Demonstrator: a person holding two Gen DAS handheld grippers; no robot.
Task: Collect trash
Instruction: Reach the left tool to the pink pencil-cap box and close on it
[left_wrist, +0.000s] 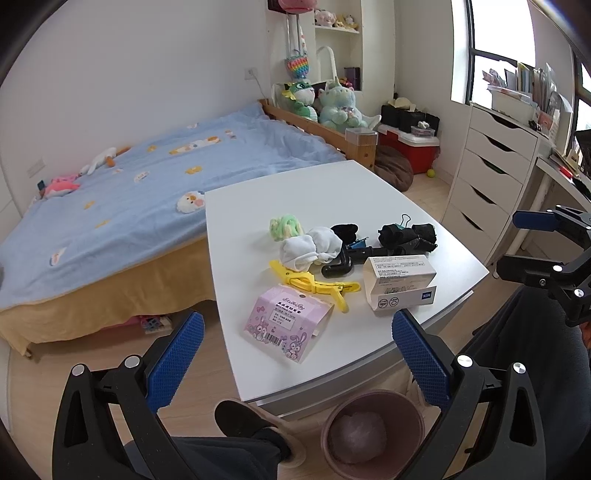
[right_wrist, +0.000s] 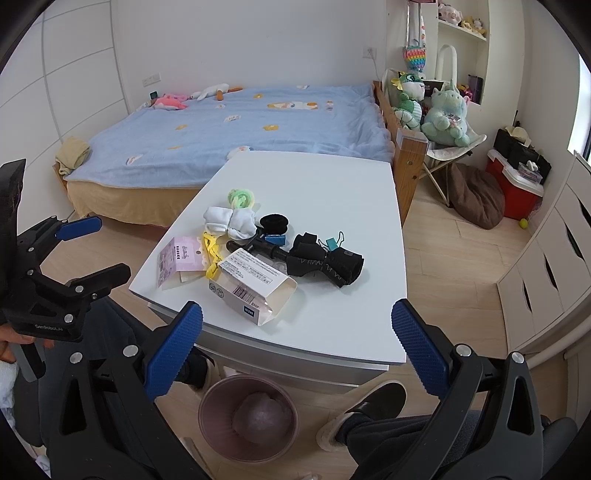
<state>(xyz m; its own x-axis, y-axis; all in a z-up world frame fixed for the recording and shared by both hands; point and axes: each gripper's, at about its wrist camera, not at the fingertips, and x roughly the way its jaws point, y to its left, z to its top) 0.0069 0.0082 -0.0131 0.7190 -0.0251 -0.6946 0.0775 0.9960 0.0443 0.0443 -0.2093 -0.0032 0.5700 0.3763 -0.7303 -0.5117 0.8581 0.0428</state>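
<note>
On the white bench (left_wrist: 314, 192), near its front edge, your trash lies among other clutter: a pink printed cardboard package (left_wrist: 286, 323) at the near left and an open white carton with printed labels (left_wrist: 399, 282) to its right, with a yellow plastic clip (left_wrist: 314, 284) between them. Farther back sit a rolled white sock (left_wrist: 310, 247), a green fluffy hair tie (left_wrist: 286, 226), a black handled tool (left_wrist: 351, 260) and a bundle of black socks (left_wrist: 408, 234). Below the bench's near edge, on the wooden floor, stands a round pink waste bin (right_wrist: 248, 417) with a crumpled bag inside. Both of your grippers hang in front of the bench, above the bin: the left gripper (left_wrist: 297, 350) has its blue-padded fingers spread wide and empty, and the right gripper (right_wrist: 297, 350) likewise has its fingers wide apart, holding nothing. Neither touches any item.
</note>
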